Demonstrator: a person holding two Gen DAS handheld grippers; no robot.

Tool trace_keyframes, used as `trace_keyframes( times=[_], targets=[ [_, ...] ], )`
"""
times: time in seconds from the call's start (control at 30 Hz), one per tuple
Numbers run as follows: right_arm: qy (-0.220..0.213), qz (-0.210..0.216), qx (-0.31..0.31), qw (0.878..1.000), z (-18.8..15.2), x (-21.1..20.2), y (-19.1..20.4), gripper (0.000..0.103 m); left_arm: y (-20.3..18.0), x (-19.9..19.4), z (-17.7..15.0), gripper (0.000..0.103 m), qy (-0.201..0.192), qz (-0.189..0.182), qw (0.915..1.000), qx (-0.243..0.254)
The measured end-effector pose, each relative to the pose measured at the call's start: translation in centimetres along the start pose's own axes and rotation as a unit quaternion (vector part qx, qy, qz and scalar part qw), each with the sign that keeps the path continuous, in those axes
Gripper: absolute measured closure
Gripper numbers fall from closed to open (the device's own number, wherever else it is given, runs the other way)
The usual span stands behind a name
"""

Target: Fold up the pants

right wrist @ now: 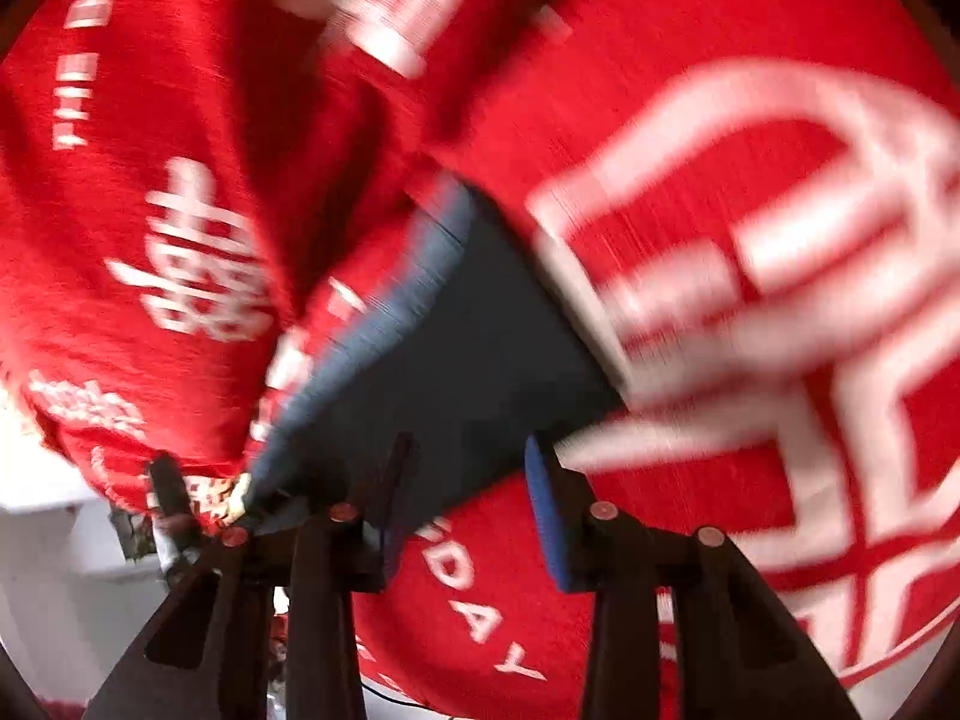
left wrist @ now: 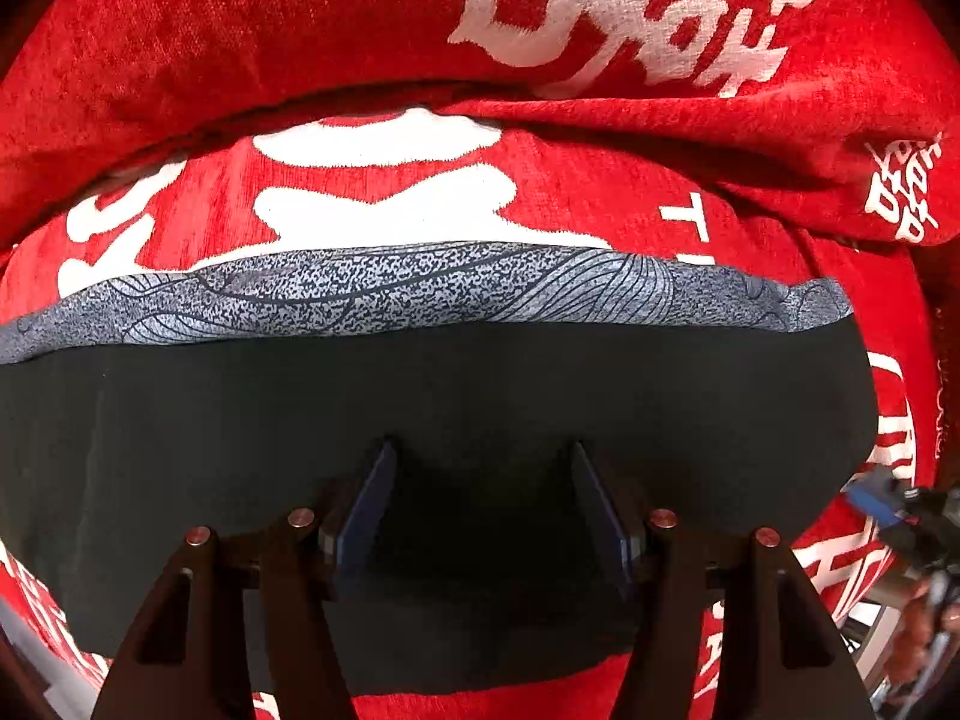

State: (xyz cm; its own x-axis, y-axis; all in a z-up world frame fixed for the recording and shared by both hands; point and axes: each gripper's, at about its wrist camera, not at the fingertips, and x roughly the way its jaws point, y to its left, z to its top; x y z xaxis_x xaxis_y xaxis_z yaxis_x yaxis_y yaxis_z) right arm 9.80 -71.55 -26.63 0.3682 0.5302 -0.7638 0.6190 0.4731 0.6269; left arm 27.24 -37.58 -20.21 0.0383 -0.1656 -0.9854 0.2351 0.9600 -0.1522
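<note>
The pants (left wrist: pixel 420 408) are black with a grey patterned waistband (left wrist: pixel 420 294). They lie flat on a red blanket with white lettering (left wrist: pixel 360 48). My left gripper (left wrist: pixel 483 456) is open, hovering over the black fabric with nothing between its fingers. In the blurred right wrist view the pants (right wrist: pixel 474 324) show as a dark wedge with a grey-blue edge. My right gripper (right wrist: pixel 471 450) is open at the pants' near edge, with fabric reaching between its fingers.
The red blanket (right wrist: pixel 690 90) covers the whole surface and bunches into a thick fold at the back (left wrist: pixel 660 114). The other gripper (left wrist: pixel 888 504) shows at the right edge of the left wrist view. White furniture (right wrist: pixel 54 546) shows at lower left.
</note>
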Motion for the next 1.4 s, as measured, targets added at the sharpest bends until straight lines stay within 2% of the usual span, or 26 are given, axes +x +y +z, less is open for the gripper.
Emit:
trace_keyframes(
  times=[0.07,0.1,0.13,0.2,0.27,0.33,0.4,0.43,0.53,0.6,0.7,0.77,0.9,1.07,1.13,1.2,1.27,1.3,1.4],
  targets=[
    [-0.017,0.010,0.023,1.000,0.2,1.2,-1.1,0.069,-0.2,-0.1,0.0,0.041,-0.001,0.003,1.0000,0.008],
    [-0.024,0.020,0.030,0.999,0.5,1.4,-1.3,0.095,-0.2,-0.1,0.0,0.041,0.000,0.004,0.9999,0.012],
    [-0.033,0.033,0.034,0.998,0.8,1.2,-1.2,0.098,-0.2,-0.1,0.0,0.041,0.001,0.006,0.9999,0.015],
    [-0.055,0.054,0.013,0.997,0.6,-0.2,-0.2,0.098,-0.4,-0.2,0.0,0.040,0.003,0.005,0.9998,0.017],
    [-0.052,0.036,-0.007,0.998,0.2,-1.0,0.1,0.098,-0.5,0.1,-0.1,0.035,0.003,0.011,0.9997,0.024],
    [-0.031,0.008,0.013,0.999,-0.3,-0.8,-1.1,0.091,-0.9,0.3,-0.3,0.034,0.001,0.022,0.9993,0.029],
    [-0.021,0.043,0.035,0.998,-0.9,-0.7,-2.2,0.090,-1.0,0.2,-0.4,0.034,0.000,0.023,0.9993,0.028],
    [-0.018,0.057,0.045,0.997,-1.3,-0.4,-2.8,0.085,-1.1,0.3,-0.4,0.034,-0.001,0.022,0.9994,0.028],
    [-0.012,0.061,0.058,0.996,-1.7,1.1,-3.6,0.079,-1.1,0.3,-0.6,0.034,-0.006,0.020,0.9993,0.032],
    [-0.024,0.070,0.072,0.995,-1.7,1.8,-4.2,0.079,-1.3,0.3,-0.8,0.034,-0.008,0.019,0.9992,0.033],
    [-0.074,0.100,0.098,0.987,-1.3,1.8,-4.5,0.077,-0.9,0.4,-1.4,0.033,-0.011,0.018,0.9989,0.041],
    [-0.084,0.104,0.114,0.984,-0.9,2.1,-4.5,0.077,-1.1,0.6,-1.6,0.030,-0.013,0.017,0.9987,0.047],
    [-0.082,0.100,0.125,0.984,-0.4,1.9,-3.9,0.090,-1.4,0.6,-1.8,0.029,-0.007,0.024,0.9988,0.042],
    [-0.100,0.116,0.049,0.987,-0.8,-2.5,0.1,0.091,-1.2,0.1,-3.0,0.029,-0.002,0.019,0.9990,0.041],
    [-0.099,0.098,0.038,0.990,-1.1,-2.6,0.3,0.091,-1.1,0.3,-3.4,0.029,-0.004,0.023,0.9989,0.041],
    [-0.085,0.044,0.038,0.995,-0.5,-0.8,-0.9,0.091,-1.7,0.6,-3.5,0.027,-0.009,0.037,0.9978,0.054],
    [-0.057,-0.016,0.055,0.997,0.1,0.8,-2.3,0.080,-2.5,0.7,-3.4,0.027,-0.009,0.049,0.9964,0.068],
    [-0.059,-0.004,0.067,0.996,0.1,0.7,-2.6,0.083,-2.5,0.4,-3.3,0.027,-0.007,0.048,0.9965,0.067],
    [-0.096,-0.060,0.036,0.993,-0.9,-2.1,-0.3,0.075,-1.6,-1.3,-2.6,0.027,-0.029,0.043,0.9975,0.047]
  ],
)
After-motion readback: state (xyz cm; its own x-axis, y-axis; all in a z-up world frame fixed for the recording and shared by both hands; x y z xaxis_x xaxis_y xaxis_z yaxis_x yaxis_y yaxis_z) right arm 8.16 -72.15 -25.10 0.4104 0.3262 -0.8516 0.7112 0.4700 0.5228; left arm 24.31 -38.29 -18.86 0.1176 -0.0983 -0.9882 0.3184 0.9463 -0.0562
